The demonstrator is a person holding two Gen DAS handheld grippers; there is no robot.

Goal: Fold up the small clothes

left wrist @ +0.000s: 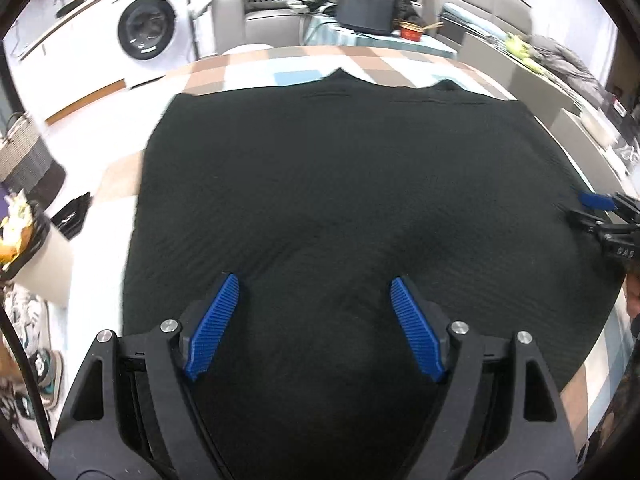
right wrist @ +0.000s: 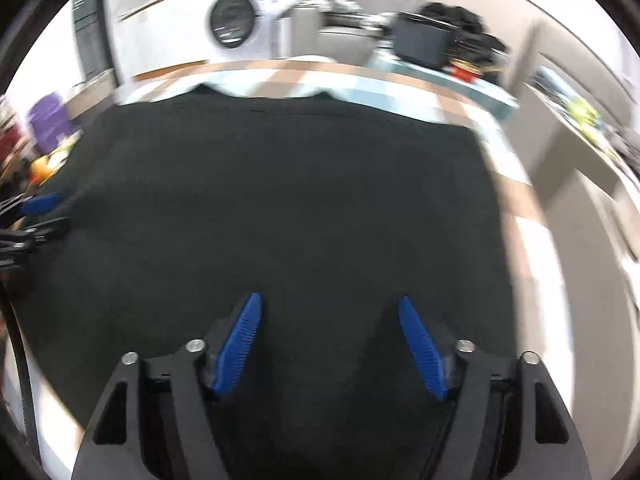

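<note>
Evidently nothing is gripped yet: the left gripper is held with its blue pads spread wide and empty above the near part of the black garment, and the right gripper is poised likewise — presumably so each can take a near edge. The garment is laid flat on the checked tablecloth, ready for folding, well short of the washing machine.

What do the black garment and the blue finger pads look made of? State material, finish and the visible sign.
Black garment: seemingly knit fabric, matte; fine diagonal ribbing shows, and it lies limp on the checked cloth.
Blue finger pads: probably moulded rubber or plastic, dull; close parallel ridges cover them.
</note>
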